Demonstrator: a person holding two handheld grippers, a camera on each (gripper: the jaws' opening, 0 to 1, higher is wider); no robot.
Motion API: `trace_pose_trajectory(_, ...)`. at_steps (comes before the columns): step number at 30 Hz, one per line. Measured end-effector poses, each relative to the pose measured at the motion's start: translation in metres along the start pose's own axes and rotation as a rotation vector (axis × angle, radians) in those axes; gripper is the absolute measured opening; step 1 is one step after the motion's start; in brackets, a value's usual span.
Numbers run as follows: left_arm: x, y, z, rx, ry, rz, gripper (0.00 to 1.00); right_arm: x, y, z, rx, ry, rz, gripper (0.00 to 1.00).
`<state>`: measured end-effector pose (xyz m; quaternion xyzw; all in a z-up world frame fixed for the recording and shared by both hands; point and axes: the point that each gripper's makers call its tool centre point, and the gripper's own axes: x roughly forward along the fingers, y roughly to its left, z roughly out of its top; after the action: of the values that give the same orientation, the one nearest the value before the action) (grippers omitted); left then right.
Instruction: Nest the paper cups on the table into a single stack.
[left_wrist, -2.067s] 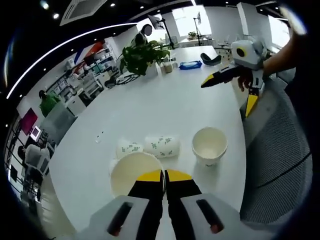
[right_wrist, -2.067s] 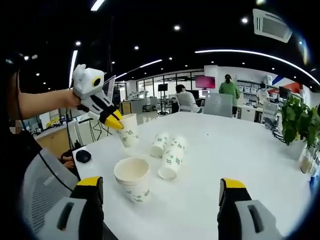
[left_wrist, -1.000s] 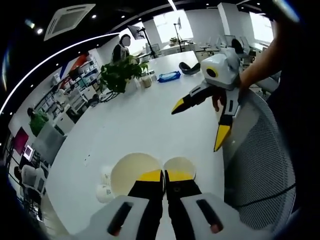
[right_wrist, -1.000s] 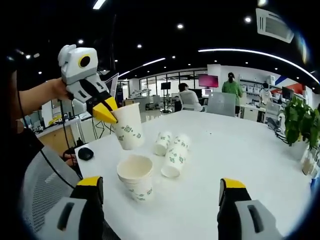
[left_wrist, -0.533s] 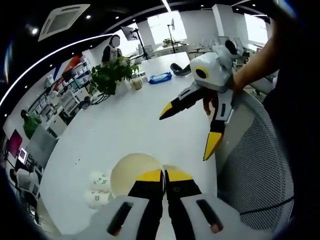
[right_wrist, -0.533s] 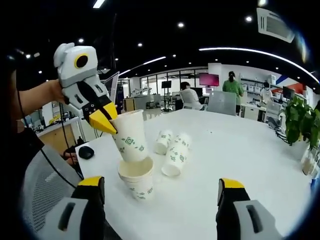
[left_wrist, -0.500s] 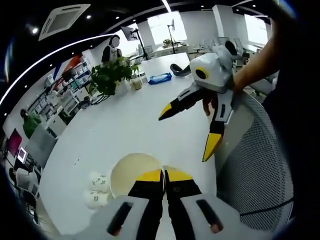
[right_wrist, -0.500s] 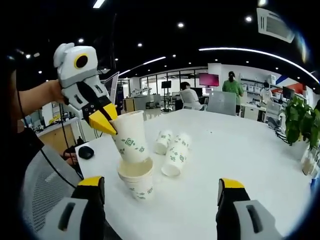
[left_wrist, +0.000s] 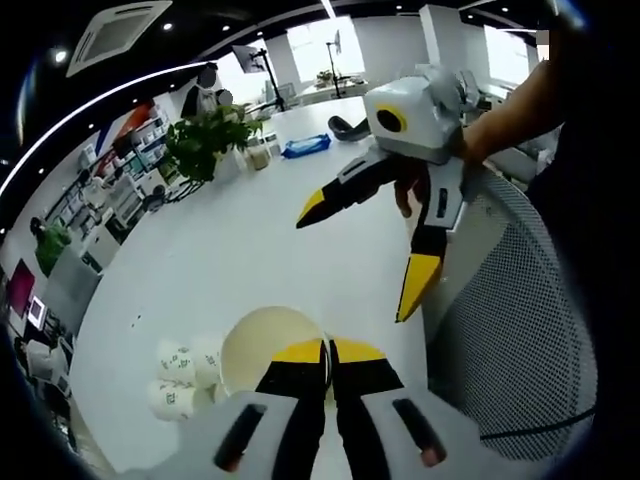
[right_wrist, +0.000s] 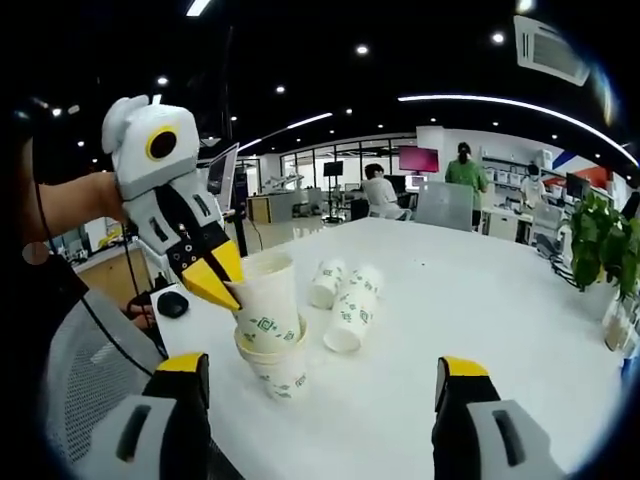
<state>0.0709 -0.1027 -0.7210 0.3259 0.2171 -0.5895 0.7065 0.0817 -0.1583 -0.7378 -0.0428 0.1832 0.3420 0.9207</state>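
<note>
Paper cups first: from the right gripper view I see my left gripper (right_wrist: 222, 285) pinching the rim of a white paper cup with green print (right_wrist: 268, 305), its yellow-tipped jaws closed on the near edge. That cup sits partly inside a second white paper cup with green print (right_wrist: 278, 372) standing upright on the white round-edged table (right_wrist: 480, 320), and its upper half rises above the lower cup's rim. Just beyond them two or three more white paper cups with green print (right_wrist: 342, 298) lie on their sides, close together.

From the left gripper view I look down into the held cup's open mouth (left_wrist: 268, 344), my jaws clamped over its rim. The lying cups (left_wrist: 178, 376) show at the left. My right gripper (left_wrist: 360, 262) hangs above the table with its jaws spread wide and nothing between them. A green potted plant (left_wrist: 208, 140) stands farther along the table.
</note>
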Motion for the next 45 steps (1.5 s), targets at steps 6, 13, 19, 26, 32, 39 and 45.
trace_pose_trajectory(6,0.011,-0.006,-0.010,0.026,0.043,-0.024,0.00,0.000,0.000,-0.001,0.008,0.002,0.001,0.94)
trace_pose_trajectory(13,0.020,-0.007,-0.017,0.009,0.058,-0.039,0.00,0.001,0.002,-0.003,0.006,0.013,0.010,0.93)
trace_pose_trajectory(19,0.023,-0.005,-0.021,0.009,0.068,-0.036,0.06,0.001,0.002,-0.005,0.006,0.022,0.011,0.93)
trace_pose_trajectory(26,0.022,-0.005,-0.020,0.012,0.067,-0.035,0.09,0.001,0.003,-0.005,0.010,0.022,0.014,0.93)
trace_pose_trajectory(32,0.019,-0.004,-0.020,0.001,0.059,-0.025,0.11,0.001,0.004,-0.004,0.016,0.019,0.018,0.93)
trace_pose_trajectory(39,0.009,-0.002,-0.018,-0.043,0.023,0.005,0.16,0.001,0.006,-0.004,0.025,0.019,0.029,0.93)
trace_pose_trajectory(45,-0.003,0.005,-0.022,-0.102,-0.020,0.059,0.29,0.001,0.008,-0.002,0.043,0.018,0.035,0.93)
